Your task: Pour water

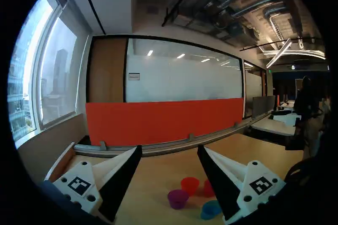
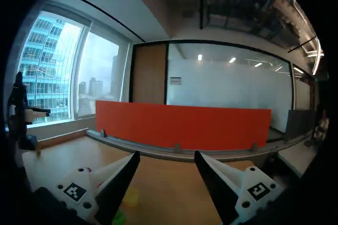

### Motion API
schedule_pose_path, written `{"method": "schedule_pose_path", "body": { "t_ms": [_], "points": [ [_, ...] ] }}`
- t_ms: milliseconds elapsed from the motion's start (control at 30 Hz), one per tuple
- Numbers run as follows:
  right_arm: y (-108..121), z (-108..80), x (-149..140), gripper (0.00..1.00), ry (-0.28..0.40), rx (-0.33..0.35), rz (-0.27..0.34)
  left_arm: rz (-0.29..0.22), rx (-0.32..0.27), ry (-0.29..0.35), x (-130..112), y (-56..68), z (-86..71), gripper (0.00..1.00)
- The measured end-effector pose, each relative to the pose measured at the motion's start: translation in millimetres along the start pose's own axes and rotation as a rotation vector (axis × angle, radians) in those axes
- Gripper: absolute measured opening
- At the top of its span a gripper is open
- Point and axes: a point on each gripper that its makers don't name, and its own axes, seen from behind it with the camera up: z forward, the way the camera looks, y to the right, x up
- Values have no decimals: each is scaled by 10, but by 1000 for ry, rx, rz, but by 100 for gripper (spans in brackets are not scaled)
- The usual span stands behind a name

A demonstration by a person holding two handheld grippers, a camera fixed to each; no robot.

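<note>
In the left gripper view my left gripper (image 1: 169, 151) is open, held above the wooden table (image 1: 160, 174) with nothing between its fingers. Below it stand small cups: a red cup (image 1: 189, 185), a purple cup (image 1: 178, 198), a blue cup (image 1: 210, 209), and another red cup (image 1: 208, 188) partly behind the right finger. In the right gripper view my right gripper (image 2: 167, 155) is open and empty over the same table (image 2: 173, 191). A yellow cup (image 2: 131, 196) and a green cup (image 2: 118, 217) sit low by its left finger.
An orange divider panel (image 1: 164, 119) on a grey rail runs along the table's far edge. Large windows (image 2: 63, 77) are at the left. A dark stand with a device (image 2: 19, 115) rises at the far left. More desks (image 1: 274, 126) lie to the right.
</note>
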Motion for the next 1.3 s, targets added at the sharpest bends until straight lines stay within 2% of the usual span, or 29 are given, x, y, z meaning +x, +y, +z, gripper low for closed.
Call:
{"method": "schedule_pose_path", "body": {
  "t_ms": [267, 467, 767, 900, 1067, 1300],
  "points": [
    [-358, -62, 82, 100, 8, 184, 11, 11, -86, -16, -48, 225, -27, 98],
    [-578, -108, 120, 100, 13, 294, 42, 14, -156, -23, -110, 391, -44, 98],
    [-755, -102, 52, 100, -3, 373, 29, -5, -207, -45, -211, 516, -28, 98],
    [-808, -92, -17, 100, -28, 404, 13, 10, -236, -55, -286, 577, -18, 98],
    [-836, -88, -163, 100, -73, 432, -26, 43, -269, -62, -372, 620, -1, 98],
    [-919, -142, -378, 100, -129, 490, -92, 34, -318, -101, -570, 687, -14, 98]
  ]
}}
